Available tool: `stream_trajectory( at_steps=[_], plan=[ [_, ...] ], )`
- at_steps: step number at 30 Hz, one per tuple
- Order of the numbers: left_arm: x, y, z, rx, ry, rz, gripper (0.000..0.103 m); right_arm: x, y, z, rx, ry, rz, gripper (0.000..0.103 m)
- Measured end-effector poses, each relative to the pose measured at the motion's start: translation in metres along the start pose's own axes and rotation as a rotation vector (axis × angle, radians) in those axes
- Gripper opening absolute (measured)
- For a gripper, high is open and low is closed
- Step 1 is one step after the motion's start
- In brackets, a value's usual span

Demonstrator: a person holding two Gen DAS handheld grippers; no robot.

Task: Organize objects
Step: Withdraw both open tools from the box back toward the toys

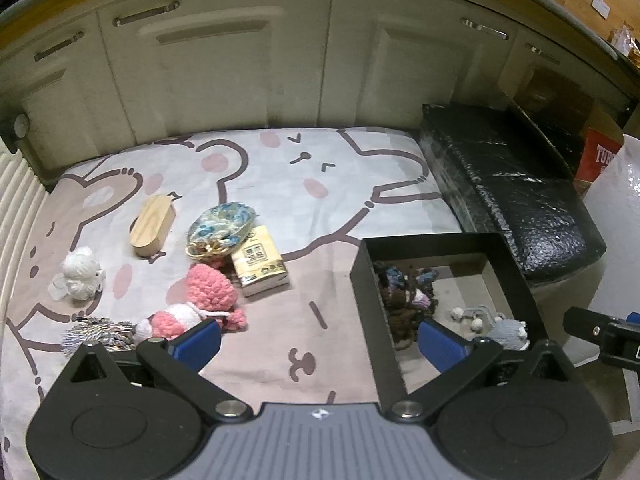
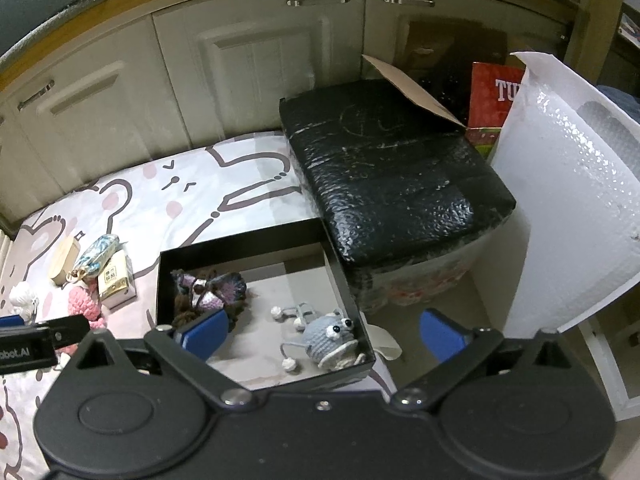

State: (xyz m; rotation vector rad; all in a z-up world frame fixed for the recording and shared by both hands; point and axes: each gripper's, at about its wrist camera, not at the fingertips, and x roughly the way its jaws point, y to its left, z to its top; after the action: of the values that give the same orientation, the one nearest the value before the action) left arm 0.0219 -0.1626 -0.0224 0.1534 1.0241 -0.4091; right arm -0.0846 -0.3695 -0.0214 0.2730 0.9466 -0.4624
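Both claws are hanging spread wide and empty: the left gripper (image 1: 318,340) over the cartoon-print cloth (image 1: 320,184), the right gripper (image 2: 322,330) over the shallow black rectangular tray (image 2: 240,246). Inside the tray are lying a grey crocheted big-eyed toy (image 2: 330,334) and a dark brown-and-purple yarn figure (image 2: 208,288), partly hidden behind a blue pad. A pink crocheted doll (image 1: 208,288), tan tissue packet (image 1: 262,266), oval wooden box (image 1: 154,220) and white yarn ball (image 1: 80,274) are sitting loose on the cloth.

A red box (image 2: 494,94) behind the black wrapped block shows white capitals cut off at "TU" in the right wrist view and "TUB" in the left wrist view. The left gripper's (image 2: 24,350) body reads "obot.AI". The yellow packet's (image 1: 262,266) print is too small to read.
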Motion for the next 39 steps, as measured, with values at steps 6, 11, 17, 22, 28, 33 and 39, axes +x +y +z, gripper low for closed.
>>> stream_trajectory(
  at_steps=[6,11,17,22,28,33,39],
  plan=[
    [-0.003,0.019,-0.001,-0.022,-0.003,0.019,0.103,0.001,0.014,0.001,-0.007,0.0,0.011,0.103],
    [-0.006,0.037,-0.003,-0.044,-0.005,0.036,0.103,0.004,0.031,0.002,-0.028,0.006,0.022,0.103],
    [-0.01,0.062,-0.005,-0.07,-0.009,0.061,0.103,0.007,0.055,0.003,-0.056,0.012,0.045,0.103],
    [-0.012,0.085,-0.007,-0.1,-0.007,0.085,0.103,0.008,0.077,0.003,-0.085,0.011,0.075,0.103],
    [-0.016,0.11,-0.011,-0.126,-0.012,0.107,0.103,0.01,0.105,0.001,-0.119,0.017,0.103,0.103],
    [-0.02,0.13,-0.015,-0.156,-0.014,0.127,0.103,0.011,0.124,-0.001,-0.145,0.018,0.127,0.103],
    [-0.024,0.151,-0.02,-0.184,-0.015,0.152,0.103,0.011,0.147,-0.003,-0.178,0.021,0.157,0.103]
  ],
)
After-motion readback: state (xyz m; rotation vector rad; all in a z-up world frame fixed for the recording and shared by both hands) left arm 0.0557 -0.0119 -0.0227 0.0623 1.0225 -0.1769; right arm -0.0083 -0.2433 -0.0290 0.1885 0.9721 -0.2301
